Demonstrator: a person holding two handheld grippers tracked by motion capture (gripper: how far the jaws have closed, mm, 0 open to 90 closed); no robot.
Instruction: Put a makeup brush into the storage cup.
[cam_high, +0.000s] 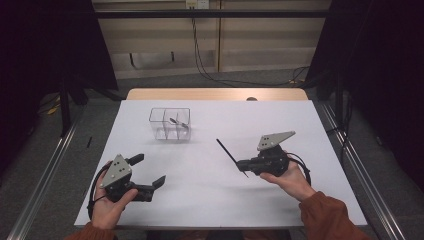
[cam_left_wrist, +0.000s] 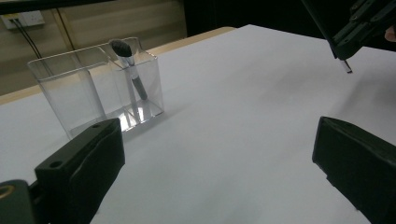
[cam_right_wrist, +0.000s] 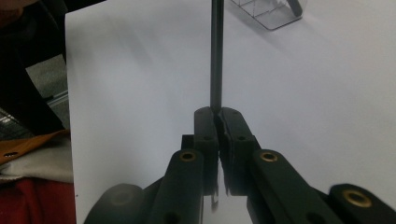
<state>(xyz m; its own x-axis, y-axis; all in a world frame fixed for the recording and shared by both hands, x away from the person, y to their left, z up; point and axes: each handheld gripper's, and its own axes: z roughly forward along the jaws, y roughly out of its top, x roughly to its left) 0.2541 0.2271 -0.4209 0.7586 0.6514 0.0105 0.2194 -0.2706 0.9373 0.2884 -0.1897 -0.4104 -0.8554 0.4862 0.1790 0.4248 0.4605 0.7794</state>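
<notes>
Dim surroundings, soft shadows, blurred foreground

surface (cam_high: 210, 195): white sheet over a wooden top, wood showing at the far edge | floor (cam_high: 160, 80): grey, beyond and to both sides of the surface | cables (cam_high: 200, 55): black, hanging down the back wall onto the floor | wall (cam_high: 260, 45): beige panels behind | rails (cam_high: 45, 175): metal, along both sides

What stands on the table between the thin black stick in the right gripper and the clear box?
Nothing visible: only bare white table lies between the stick, held in the right gripper, and the clear box.
</notes>
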